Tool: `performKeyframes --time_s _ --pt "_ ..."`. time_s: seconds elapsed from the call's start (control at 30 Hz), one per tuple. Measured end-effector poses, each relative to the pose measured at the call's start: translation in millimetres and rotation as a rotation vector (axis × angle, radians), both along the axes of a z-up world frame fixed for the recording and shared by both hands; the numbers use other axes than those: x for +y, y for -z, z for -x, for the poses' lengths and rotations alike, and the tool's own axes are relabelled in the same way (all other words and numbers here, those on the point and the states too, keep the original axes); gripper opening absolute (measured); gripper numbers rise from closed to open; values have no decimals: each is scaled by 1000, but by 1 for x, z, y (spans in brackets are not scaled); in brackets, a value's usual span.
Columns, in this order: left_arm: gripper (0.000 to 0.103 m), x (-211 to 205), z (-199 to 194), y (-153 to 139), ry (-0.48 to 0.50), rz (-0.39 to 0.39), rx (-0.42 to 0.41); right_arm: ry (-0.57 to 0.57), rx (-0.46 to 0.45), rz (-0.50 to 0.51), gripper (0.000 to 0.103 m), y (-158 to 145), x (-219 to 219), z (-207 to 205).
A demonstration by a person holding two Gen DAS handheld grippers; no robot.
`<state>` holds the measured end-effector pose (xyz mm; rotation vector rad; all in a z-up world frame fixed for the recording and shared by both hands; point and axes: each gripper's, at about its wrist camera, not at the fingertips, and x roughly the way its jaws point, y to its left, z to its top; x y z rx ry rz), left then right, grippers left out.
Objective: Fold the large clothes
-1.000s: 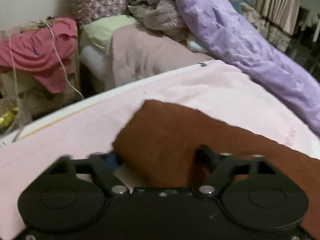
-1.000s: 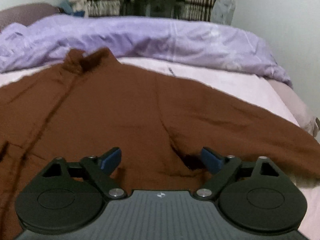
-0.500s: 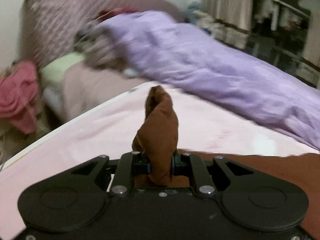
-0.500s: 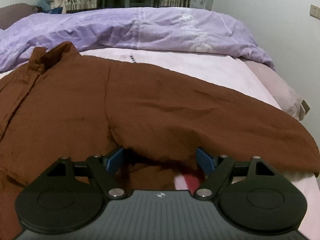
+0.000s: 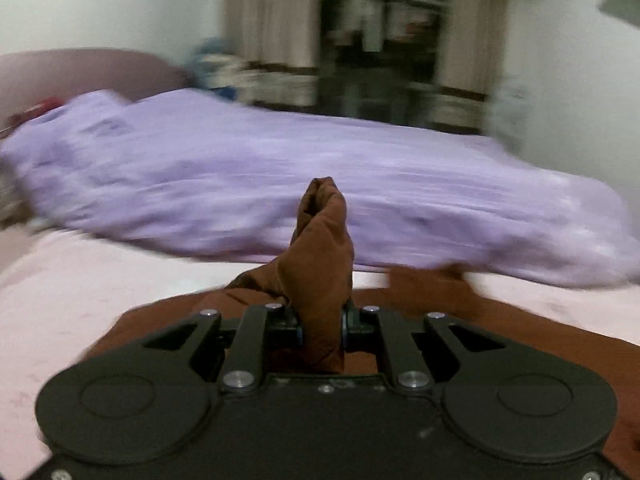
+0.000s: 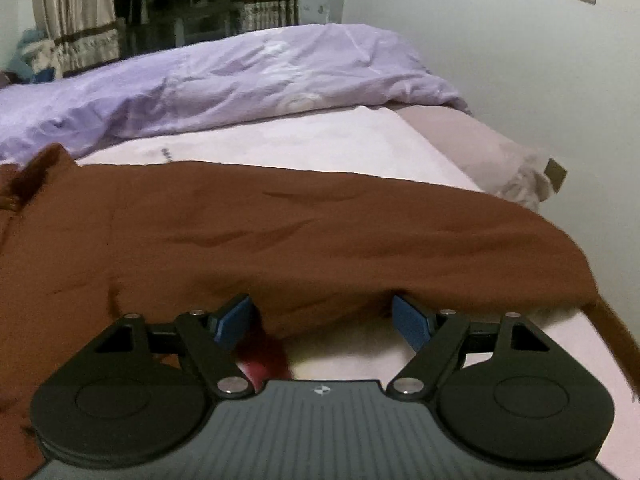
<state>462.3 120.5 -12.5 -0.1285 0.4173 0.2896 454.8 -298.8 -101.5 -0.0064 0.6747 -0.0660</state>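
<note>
Here the left tongs point(image 5: 320, 328) are clamped on a bunched fold of the brown garment point(image 6: 280, 240), which stands up between the pads. The right tongs point(image 6: 322, 320) gape wide at its near hem, gripping nothing. The garment lies spread over the bed point(image 6: 320, 140), toward its near edge.

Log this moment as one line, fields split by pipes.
left gripper: shut on brown garment sleeve end | right gripper: open at right sleeve edge | garment: spread on pink sheet

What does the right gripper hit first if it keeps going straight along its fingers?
Probably the sleeve of the brown shirt: the right gripper is open, with the sleeve's near edge directly ahead, lying on the pink sheet. Depth unclear.
</note>
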Motion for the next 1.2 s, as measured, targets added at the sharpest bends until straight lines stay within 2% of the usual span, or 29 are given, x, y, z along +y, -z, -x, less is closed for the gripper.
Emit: performKeyframes --time_s 0.13,0.23,0.3,0.4,0.5,0.57,0.63,0.67,0.73,0.77,0.93,1.07,1.13,1.2 --pt "13 -104 -23 19 174 -60 -20 13 12 4 93 3 -1 -6" --pt "13 -156 -39 47 298 -15 34 22 22 -27 93 4 -5 -9" --pt "13 -180 -50 67 337 28 86 28 28 -37 93 5 -7 -10" --pt "13 -199 -67 93 363 28 128 27 38 -32 93 8 -6 -10" --pt "13 -200 -81 120 379 29 172 21 47 -21 94 10 -5 -11" --pt "13 -206 -74 135 392 -2 160 18 58 -17 95 13 -4 -12" --pt "16 -211 -75 136 402 -48 156 19 73 -19 95 15 -4 -14" --pt "20 -214 -76 136 414 -57 157 22 78 -22 96 16 -4 -15" --pt "41 -215 -70 142 454 -43 153 27 83 -24 96 16 -4 -16" --pt "56 -213 -70 143 491 -20 148 28 83 -23 96 16 -4 -16" --pt "58 -199 -62 127 506 64 106 28 83 -11 96 17 -2 -15" --pt "73 -193 -53 114 492 73 27 30 84 -7 96 17 -2 -15" --pt "78 -196 -61 125 494 64 94 31 84 -3 96 17 -2 -15" --pt "89 -206 -74 144 505 41 197 30 86 4 96 17 -1 -15"
